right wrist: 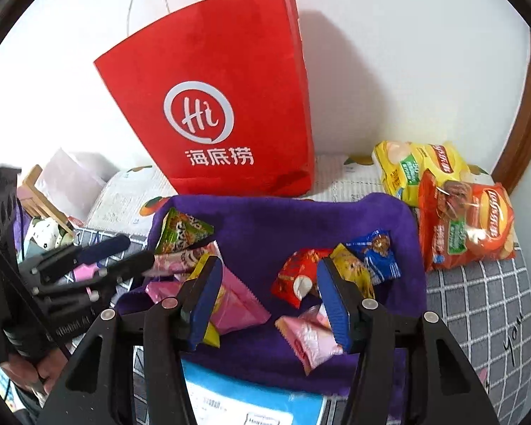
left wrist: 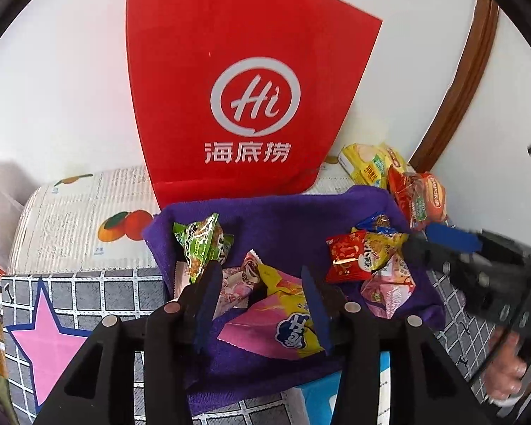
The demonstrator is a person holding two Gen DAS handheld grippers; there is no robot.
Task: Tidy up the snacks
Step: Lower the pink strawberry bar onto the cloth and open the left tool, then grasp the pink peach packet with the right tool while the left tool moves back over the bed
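Left gripper (left wrist: 262, 304): jaws partly open over the near left of the purple cloth; nothing is gripped.
Pink-and-yellow packet (left wrist: 283, 322): lies flat on the cloth between and below the left jaws; whether the pads touch it I cannot tell.
Right gripper (right wrist: 270, 304): jaws partly open, holding nothing; bare cloth shows in the gap.
Pink packet (right wrist: 311, 336): on the cloth just beside the right jaw's pad, partly under it.
Red packet (right wrist: 297, 276): beyond the right jaws, touching a yellow packet (right wrist: 350, 269) and a blue packet (right wrist: 378, 251).
Green packet (left wrist: 201, 244): at the cloth's far left, tilted up.
Purple cloth (right wrist: 265, 226): spread on the checked surface (right wrist: 478, 301), carrying the small snacks.
Chip bags: an orange bag (right wrist: 467, 226) resting against a yellow bag (right wrist: 417, 170), off the cloth to the far right.
Red paper bag (right wrist: 223, 106): upright behind the cloth, by the white wall.
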